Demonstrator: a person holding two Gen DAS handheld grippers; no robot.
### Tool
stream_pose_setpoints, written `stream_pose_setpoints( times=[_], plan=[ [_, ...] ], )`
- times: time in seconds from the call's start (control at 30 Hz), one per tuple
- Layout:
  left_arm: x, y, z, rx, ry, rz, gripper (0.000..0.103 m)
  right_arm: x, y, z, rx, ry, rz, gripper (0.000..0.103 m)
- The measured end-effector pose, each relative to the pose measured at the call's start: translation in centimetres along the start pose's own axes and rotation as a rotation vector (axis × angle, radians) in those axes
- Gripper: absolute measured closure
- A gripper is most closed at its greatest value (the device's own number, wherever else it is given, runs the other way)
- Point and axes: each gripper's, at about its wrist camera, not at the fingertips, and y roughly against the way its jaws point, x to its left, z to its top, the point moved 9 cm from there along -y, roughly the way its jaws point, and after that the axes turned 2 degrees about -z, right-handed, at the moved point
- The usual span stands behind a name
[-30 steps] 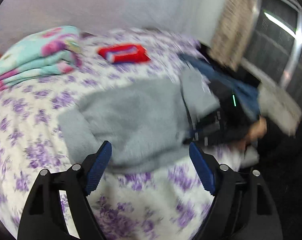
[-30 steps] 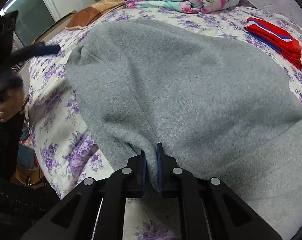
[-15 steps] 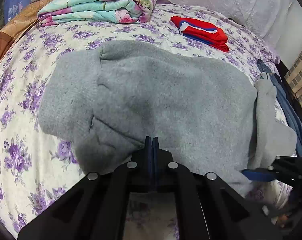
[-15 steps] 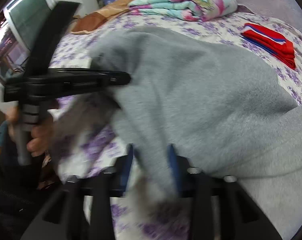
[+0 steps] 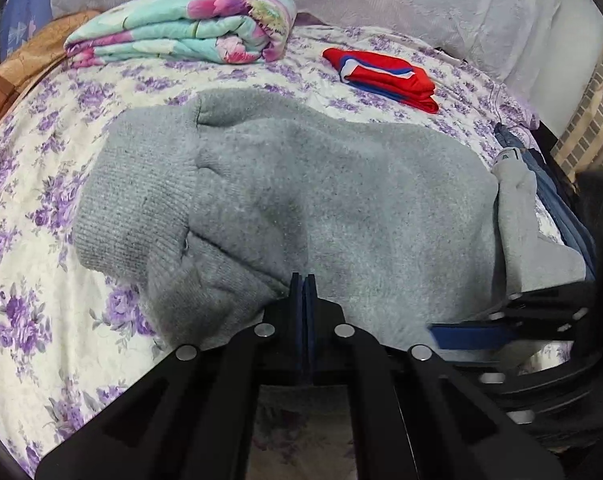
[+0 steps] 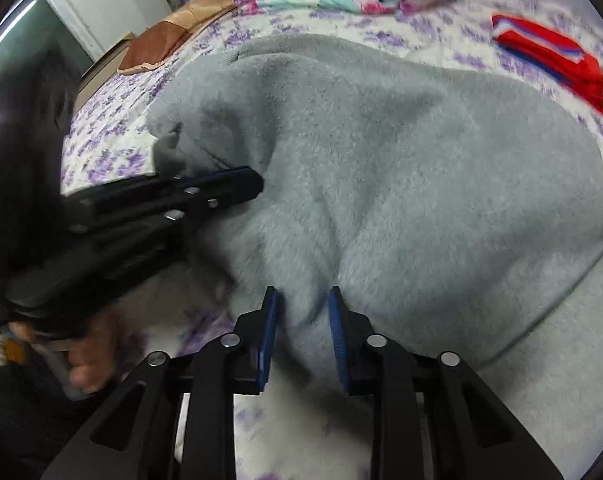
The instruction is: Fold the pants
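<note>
Grey pants (image 5: 341,200) lay spread mid-bed (image 5: 29,280), near hem bunched at the front edge. Left tongs (image 5: 303,280) were pinched together on that near edge. Right tongs (image 6: 301,300) stood apart astride a fold, their jaws having just been closing, pads not clearly pressing. Quilt (image 5: 189,28) and red garment (image 5: 385,76) sat at the far side, well apart. Bare sheet lay open left of the pants.
</note>
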Motion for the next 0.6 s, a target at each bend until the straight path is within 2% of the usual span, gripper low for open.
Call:
stream_pose_setpoints(
  times=[0.03,0.07,0.1,0.17,0.23,0.3,0.4,0.47,0.6],
  plan=[
    [0.0,0.0,0.0,-0.004,-0.004,0.000,0.101,-0.6,1.6,0.6,-0.013,-0.020,0.007,0.069],
    [0.0,0.0,0.0,-0.006,-0.006,-0.001,0.101,-1.7,3.5,1.5,-0.043,-0.030,-0.031,0.063],
    [0.0,0.0,0.0,-0.009,-0.007,-0.009,0.101,-4.1,6.0,2.9,-0.087,-0.052,-0.129,0.050],
    [0.1,0.0,0.1,-0.012,0.003,-0.028,0.101,-10.6,10.6,5.4,-0.133,-0.167,-0.322,0.039],
    [0.2,0.0,0.1,-0.010,0.008,-0.038,0.101,-16.8,13.2,6.7,-0.104,-0.295,-0.460,0.039],
    [0.2,0.0,0.1,-0.010,0.009,-0.044,0.101,-23.5,15.2,7.2,-0.037,-0.458,-0.572,0.039],
    [0.2,0.0,0.0,-0.012,0.004,-0.044,0.101,-29.3,15.9,6.2,0.042,-0.672,-0.580,0.039],
    [0.1,0.1,0.0,-0.012,0.004,-0.046,0.101,-30.5,15.3,6.2,0.059,-0.762,-0.532,0.039],
    [0.2,0.1,0.1,-0.009,0.011,-0.064,0.101,-33.7,13.9,5.6,0.085,-0.877,-0.560,0.039]
  ],
)
